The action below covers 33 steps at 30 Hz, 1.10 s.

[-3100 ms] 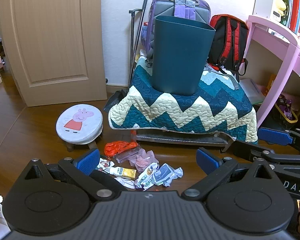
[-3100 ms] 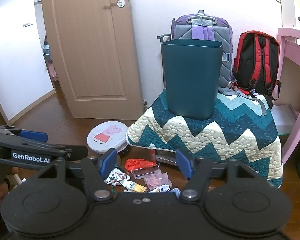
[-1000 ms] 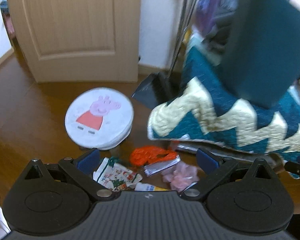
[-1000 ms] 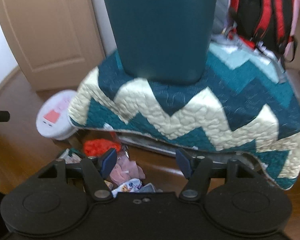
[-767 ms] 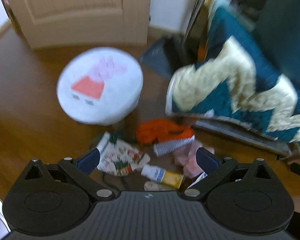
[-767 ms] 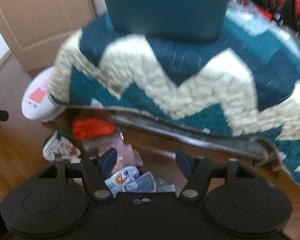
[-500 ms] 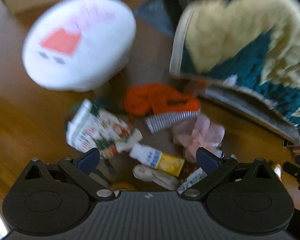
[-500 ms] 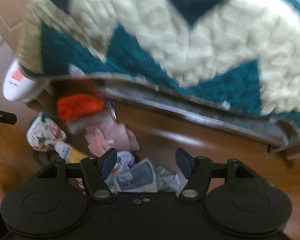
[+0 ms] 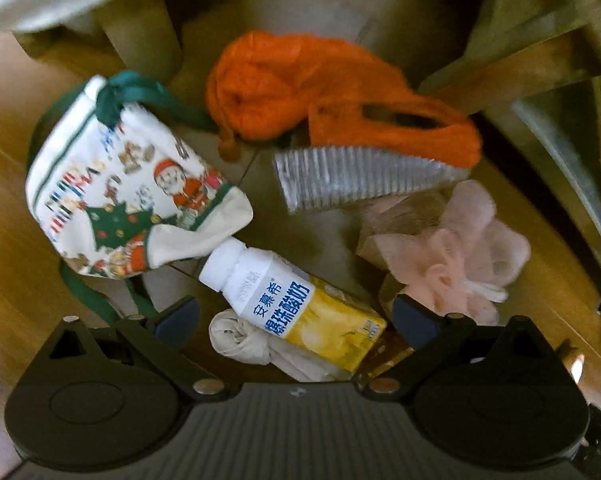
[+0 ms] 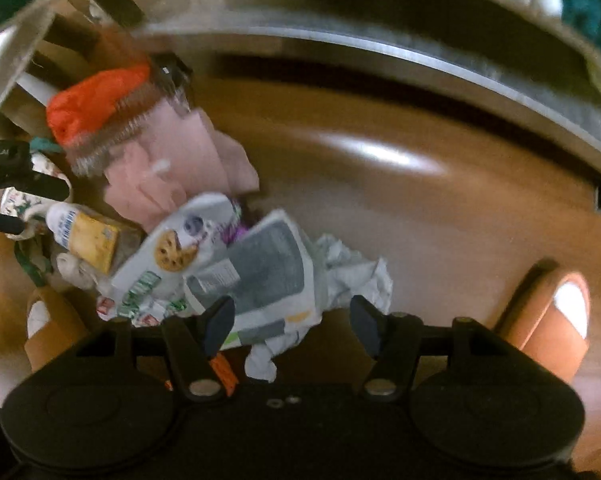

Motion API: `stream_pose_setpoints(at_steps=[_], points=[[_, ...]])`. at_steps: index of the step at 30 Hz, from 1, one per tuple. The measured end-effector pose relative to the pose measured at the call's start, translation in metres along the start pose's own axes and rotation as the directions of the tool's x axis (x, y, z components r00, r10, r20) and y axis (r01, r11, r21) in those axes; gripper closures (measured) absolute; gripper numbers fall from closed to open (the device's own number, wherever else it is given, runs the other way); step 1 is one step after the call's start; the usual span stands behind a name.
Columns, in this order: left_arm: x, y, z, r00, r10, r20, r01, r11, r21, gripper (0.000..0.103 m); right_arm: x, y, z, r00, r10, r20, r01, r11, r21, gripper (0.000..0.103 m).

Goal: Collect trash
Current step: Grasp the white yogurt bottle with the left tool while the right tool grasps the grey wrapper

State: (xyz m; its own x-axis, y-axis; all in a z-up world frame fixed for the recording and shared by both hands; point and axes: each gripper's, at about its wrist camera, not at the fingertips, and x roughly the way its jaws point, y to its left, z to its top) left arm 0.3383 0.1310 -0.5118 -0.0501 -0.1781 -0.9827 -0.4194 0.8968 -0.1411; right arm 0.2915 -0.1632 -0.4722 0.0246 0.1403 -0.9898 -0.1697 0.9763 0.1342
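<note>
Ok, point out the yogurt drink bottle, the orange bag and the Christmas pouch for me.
yogurt drink bottle [image 9: 296, 306], left wrist view, on its yellow and white label.
orange bag [image 9: 284, 80], left wrist view, on its bunched body.
Christmas pouch [image 9: 128, 192], left wrist view, on the printed front.

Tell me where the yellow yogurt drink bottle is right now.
In the left wrist view, the yogurt bottle lies on its side on the floor between the open left gripper's fingers, its white cap toward the Christmas pouch, a crumpled white tissue beside it.

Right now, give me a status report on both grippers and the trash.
Left gripper open over yogurt bottle. Right gripper open over gray wrapper. Nothing gripped. Nothing blocking.
</note>
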Motion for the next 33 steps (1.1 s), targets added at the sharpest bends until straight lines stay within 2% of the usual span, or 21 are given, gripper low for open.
stream_pose_setpoints(at_steps=[8, 15, 17, 19, 22, 24, 25, 27, 28, 33], points=[[0.032, 0.002, 0.003, 0.998, -0.003, -0.060, 0.000, 0.999, -0.049, 0.003, 0.030, -0.011, 0.000, 0.999, 0.019, -0.035, -0.016, 0.996, 0.089, 0.041], [0.048, -0.005, 0.008, 0.997, 0.020, -0.073, -0.023, 0.999, -0.037, 0.008, 0.043, -0.014, -0.001, 0.999, 0.038, -0.036, -0.033, 0.990, 0.135, 0.041], [0.051, -0.008, 0.010, 0.997, 0.024, -0.075, -0.026, 0.999, -0.036, 0.015, 0.046, -0.014, -0.001, 0.998, 0.044, -0.034, -0.039, 0.989, 0.142, 0.041], [0.054, -0.009, 0.012, 0.996, 0.025, -0.087, -0.029, 0.999, -0.040, 0.031, 0.047, -0.016, 0.000, 0.999, 0.048, -0.026, -0.043, 0.988, 0.148, 0.042], [0.064, -0.010, 0.015, 0.995, 0.021, -0.101, -0.026, 0.998, -0.048, 0.042, 0.051, -0.019, 0.002, 0.999, 0.049, -0.017, -0.046, 0.985, 0.168, 0.042], [0.067, -0.014, 0.016, 0.995, 0.027, -0.100, -0.031, 0.999, -0.033, 0.045, 0.053, -0.020, 0.004, 0.998, 0.053, -0.014, -0.050, 0.983, 0.175, 0.044], [0.069, -0.016, 0.017, 0.995, 0.031, -0.099, -0.033, 0.999, -0.023, 0.046, 0.054, -0.019, 0.004, 0.999, 0.052, -0.013, -0.049, 0.984, 0.173, 0.047], [0.072, -0.021, 0.016, 0.995, 0.031, -0.095, -0.033, 0.999, -0.013, 0.048, 0.055, -0.018, 0.005, 0.999, 0.049, -0.017, -0.045, 0.985, 0.165, 0.073], [0.073, -0.023, 0.016, 0.995, 0.029, -0.094, -0.030, 0.999, -0.010, 0.049, 0.056, -0.018, 0.005, 0.999, 0.044, -0.027, -0.039, 0.985, 0.165, 0.091], [0.069, -0.025, 0.010, 0.996, -0.007, -0.090, 0.007, 1.000, 0.008, 0.050, 0.049, -0.013, 0.006, 1.000, 0.021, -0.020, -0.019, 0.992, 0.129, 0.094]])
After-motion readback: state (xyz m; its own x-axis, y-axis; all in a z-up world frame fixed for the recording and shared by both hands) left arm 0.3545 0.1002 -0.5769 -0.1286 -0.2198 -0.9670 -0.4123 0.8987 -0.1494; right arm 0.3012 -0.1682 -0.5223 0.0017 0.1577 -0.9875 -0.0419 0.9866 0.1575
